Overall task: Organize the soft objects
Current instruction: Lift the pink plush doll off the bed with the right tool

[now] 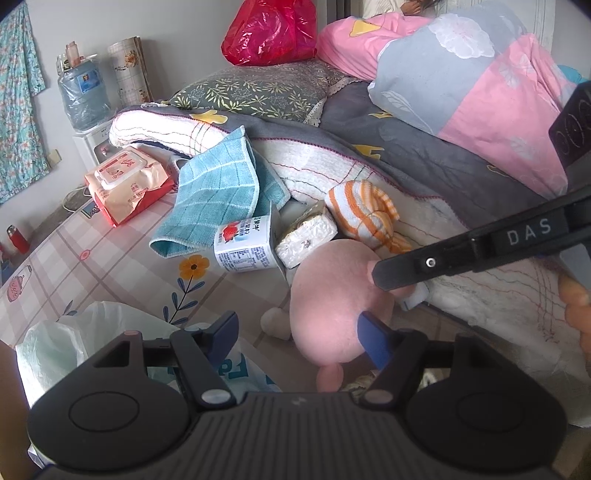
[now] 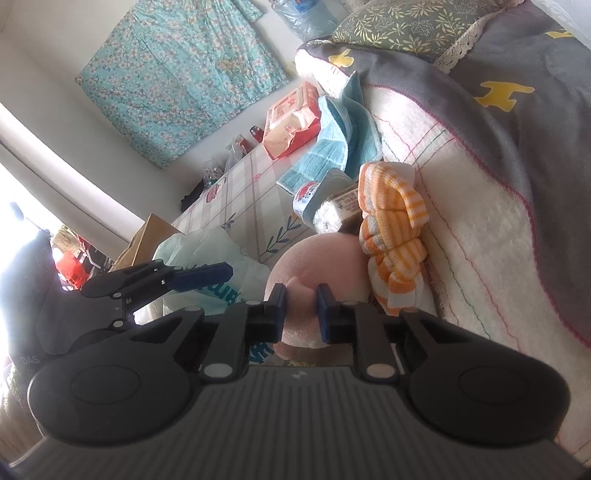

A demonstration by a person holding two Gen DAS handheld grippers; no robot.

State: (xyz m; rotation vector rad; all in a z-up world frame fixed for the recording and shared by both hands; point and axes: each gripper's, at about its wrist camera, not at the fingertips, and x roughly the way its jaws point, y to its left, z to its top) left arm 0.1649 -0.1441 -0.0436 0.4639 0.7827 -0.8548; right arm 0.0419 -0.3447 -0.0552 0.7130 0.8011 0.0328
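Note:
A pink plush toy (image 1: 332, 295) lies on the patterned tablecloth beside the bed. My right gripper (image 2: 300, 301) is shut on a small nub of the pink plush toy (image 2: 314, 258); its finger also crosses the left wrist view (image 1: 406, 271). My left gripper (image 1: 299, 332) is open, its right finger touching the plush, its left finger over a white plastic bag (image 1: 74, 332). An orange-striped sock bundle (image 1: 364, 214) (image 2: 391, 229) and a teal checked towel (image 1: 218, 192) (image 2: 325, 155) lie against the bed edge.
A yogurt cup (image 1: 245, 245) and a wrapped white block (image 1: 306, 238) lie between towel and plush. A wet-wipes pack (image 1: 125, 184) sits farther back. The bed with grey blanket (image 1: 406, 147), pillows and a red bag (image 1: 269, 29) fills the right. A water jug (image 1: 83, 92) stands by the wall.

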